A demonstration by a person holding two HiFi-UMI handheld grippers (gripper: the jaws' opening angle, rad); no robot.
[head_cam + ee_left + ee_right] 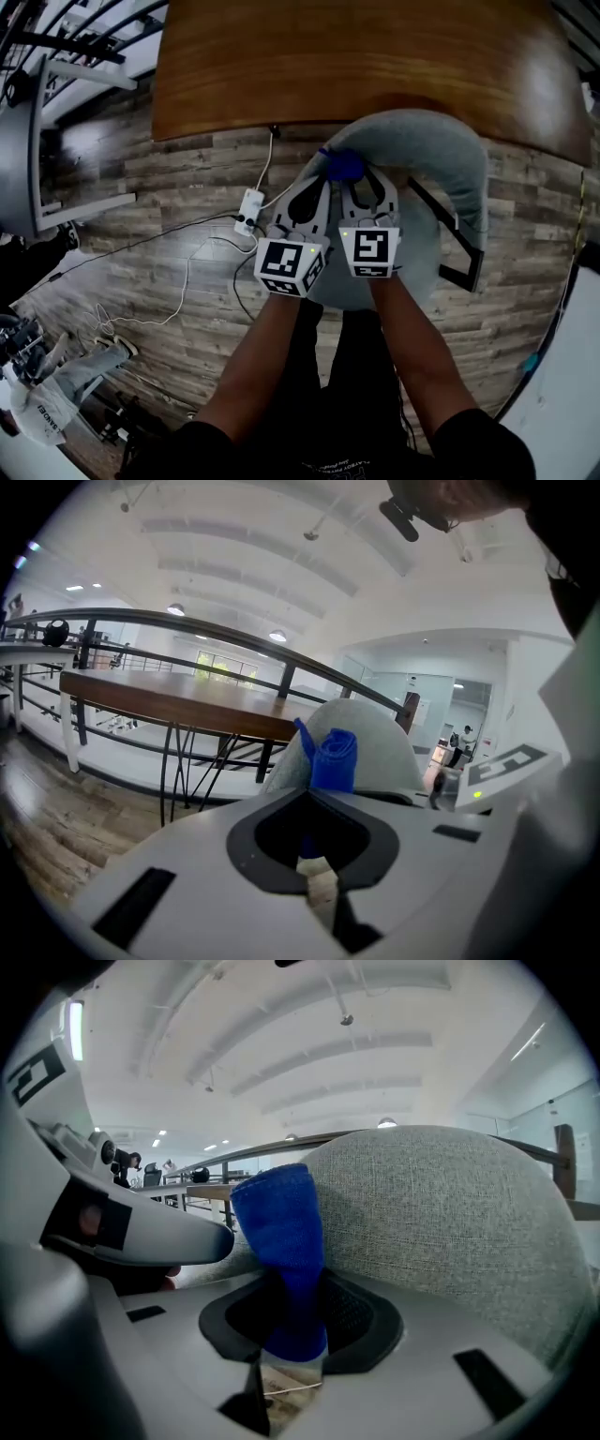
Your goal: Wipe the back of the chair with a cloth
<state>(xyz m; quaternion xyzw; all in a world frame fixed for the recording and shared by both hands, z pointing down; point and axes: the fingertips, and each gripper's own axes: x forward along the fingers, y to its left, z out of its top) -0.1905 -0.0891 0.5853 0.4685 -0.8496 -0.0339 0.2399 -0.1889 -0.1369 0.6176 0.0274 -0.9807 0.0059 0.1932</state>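
A grey upholstered chair with a curved back (436, 141) stands below me, pushed up to a wooden table (356, 66). A rolled blue cloth (344, 166) rests against the top of the chair back. My left gripper (325, 183) and right gripper (364, 181) lie side by side, both shut on it. In the left gripper view the cloth (333, 758) sticks up past the closed jaws of the left gripper (314, 794), with the chair back (375, 738) behind it. In the right gripper view the cloth (281, 1232) rises from the right gripper (291, 1283) beside the chair back (450, 1213).
A white power strip (248, 211) and loose cables (178, 300) lie on the plank floor to the left of the chair. A grey frame (28, 159) stands at the far left. A metal railing (187, 630) runs behind the table.
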